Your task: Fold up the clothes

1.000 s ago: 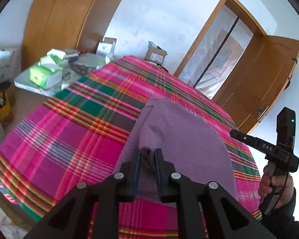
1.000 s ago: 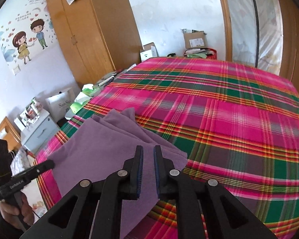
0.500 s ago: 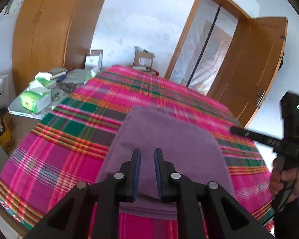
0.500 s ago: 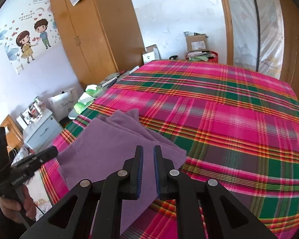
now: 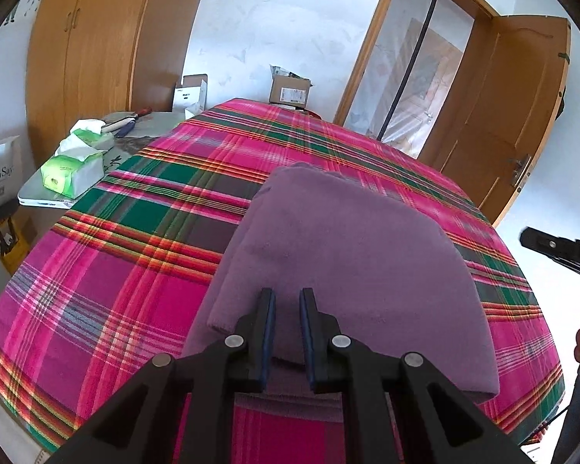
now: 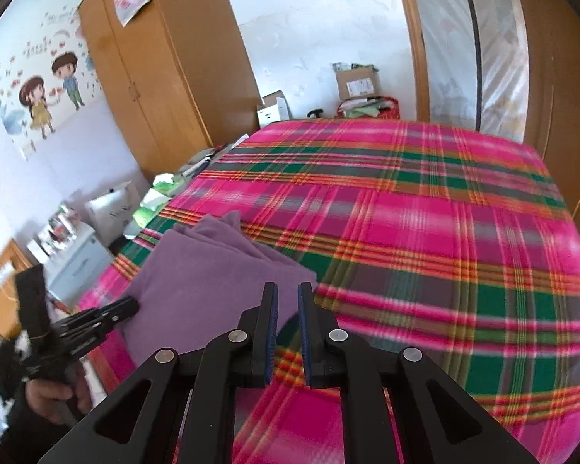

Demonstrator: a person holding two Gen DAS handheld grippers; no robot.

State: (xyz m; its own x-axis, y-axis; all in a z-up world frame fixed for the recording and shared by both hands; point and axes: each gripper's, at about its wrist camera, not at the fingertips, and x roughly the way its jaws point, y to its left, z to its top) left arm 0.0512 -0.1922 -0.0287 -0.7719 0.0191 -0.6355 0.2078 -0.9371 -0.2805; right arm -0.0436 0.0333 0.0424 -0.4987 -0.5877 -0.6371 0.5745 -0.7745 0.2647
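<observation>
Left hand-held gripper (image 5: 287,309) empty – over purple cloth (image 5: 348,255), plaid bedspread (image 5: 135,239).

- A folded garment (image 5: 340,255) lies on the bed (image 5: 135,270), near its edge closest to me.
- My left gripper (image 5: 287,297) hovers over the garment's near edge.
- My right gripper (image 6: 288,294) is beside the garment, over bare bedcover.
- Behind the bed stands a cardboard box (image 5: 290,92); left of the bed, a wardrobe (image 5: 89,50).

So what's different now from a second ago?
The left gripper had purple garment fabric bunched between its fingers; now the gap shows empty above the flat fold. The right gripper slid off the garment's corner toward the plaid bedspread. The garment stayed folded.
</observation>
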